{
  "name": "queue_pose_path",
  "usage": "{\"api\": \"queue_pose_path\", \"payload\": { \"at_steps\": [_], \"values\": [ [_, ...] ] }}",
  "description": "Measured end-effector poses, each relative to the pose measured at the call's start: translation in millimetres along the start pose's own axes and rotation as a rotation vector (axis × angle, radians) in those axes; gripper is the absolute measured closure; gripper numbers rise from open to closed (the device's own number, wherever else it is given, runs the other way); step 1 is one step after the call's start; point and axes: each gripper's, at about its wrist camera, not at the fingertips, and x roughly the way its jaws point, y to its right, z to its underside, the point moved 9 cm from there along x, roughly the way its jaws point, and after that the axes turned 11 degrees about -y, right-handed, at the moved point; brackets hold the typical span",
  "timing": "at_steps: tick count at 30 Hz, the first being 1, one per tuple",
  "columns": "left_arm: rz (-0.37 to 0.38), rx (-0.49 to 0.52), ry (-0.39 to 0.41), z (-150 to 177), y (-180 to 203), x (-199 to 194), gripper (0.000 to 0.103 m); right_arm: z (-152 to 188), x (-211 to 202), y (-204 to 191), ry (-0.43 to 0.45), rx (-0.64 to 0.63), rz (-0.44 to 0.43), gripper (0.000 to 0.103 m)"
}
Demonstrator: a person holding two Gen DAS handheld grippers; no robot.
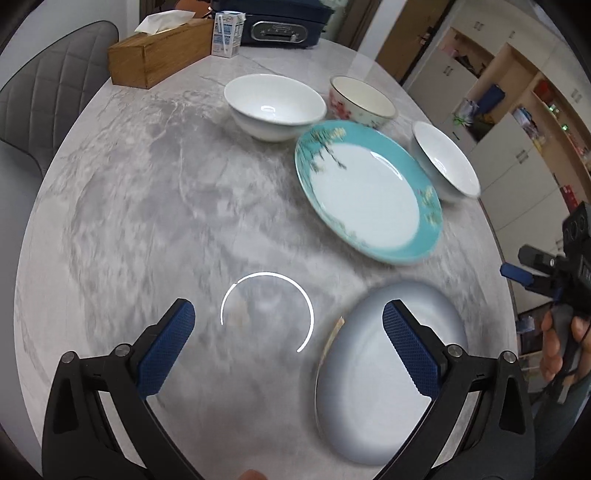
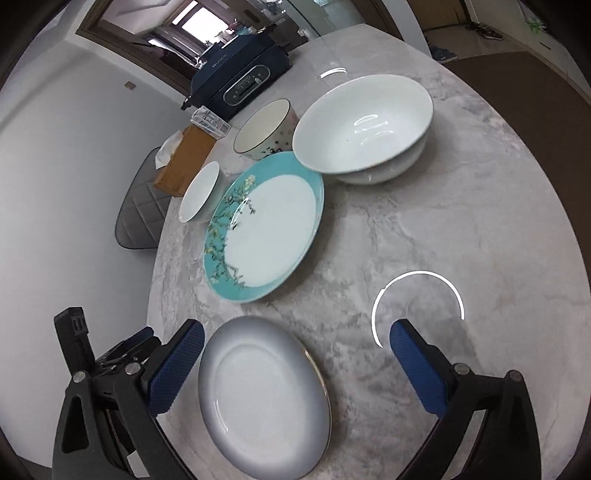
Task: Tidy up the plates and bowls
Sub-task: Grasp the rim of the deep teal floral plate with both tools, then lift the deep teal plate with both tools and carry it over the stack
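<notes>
Both tools, left tool (image 1: 288,343) and right tool (image 2: 295,354), hover spread apart, holding nothing. The grey plate (image 2: 264,391) by the surface's near edge looks the likely first pick; stacking it with the teal plate (image 2: 264,227) calls for gripping its rim.

tissue box (image 1: 159,51), milk carton (image 1: 227,34), appliance (image 1: 277,24), chair (image 1: 44,92)

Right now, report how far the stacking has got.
Done: two white bowls look nested. In hand: nothing; left gripper and right gripper are open. Left: grey plate, teal plate, floral bowl and small bowl lie separate.
</notes>
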Motion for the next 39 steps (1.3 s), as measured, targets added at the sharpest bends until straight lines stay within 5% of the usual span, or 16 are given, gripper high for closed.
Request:
{"api": "queue_pose_path", "payload": {
  "at_steps": [7, 18, 22, 24, 27, 29, 33, 39],
  "values": [
    [-0.097, 0.006, -0.045, -79, -4, 35, 0.001, -53, 42, -3, -0.088, 0.035, 0.075, 0.023],
    [-0.152, 0.026, -0.086, -113, 1, 87, 0.003, -88, 82, 10, -0.093, 0.033, 0.165, 0.04],
    [-0.153, -0.001, -0.084, -121, -4, 95, 0.028, -92, 92, 11, -0.108, 0.042, 0.175, 0.043],
    [-0.135, -0.003, -0.082, -126, -4, 97, 0.048, -94, 96, 10, -0.109, 0.033, 0.189, 0.046],
    [-0.143, 0.015, -0.072, -132, 0, 98, 0.061, -98, 99, 9, -0.107, 0.03, 0.196, 0.056],
    [-0.143, 0.023, -0.069, -134, 4, 98, 0.07, -97, 102, 9, -0.122, 0.014, 0.206, 0.08],
    [-0.15, 0.059, -0.064, -135, 13, 101, 0.088, -95, 106, 8, -0.14, -0.03, 0.246, 0.088],
    [-0.21, 0.09, -0.067, -127, 17, 99, 0.089, -93, 106, 5, -0.141, -0.054, 0.267, 0.088]
  ]
}}
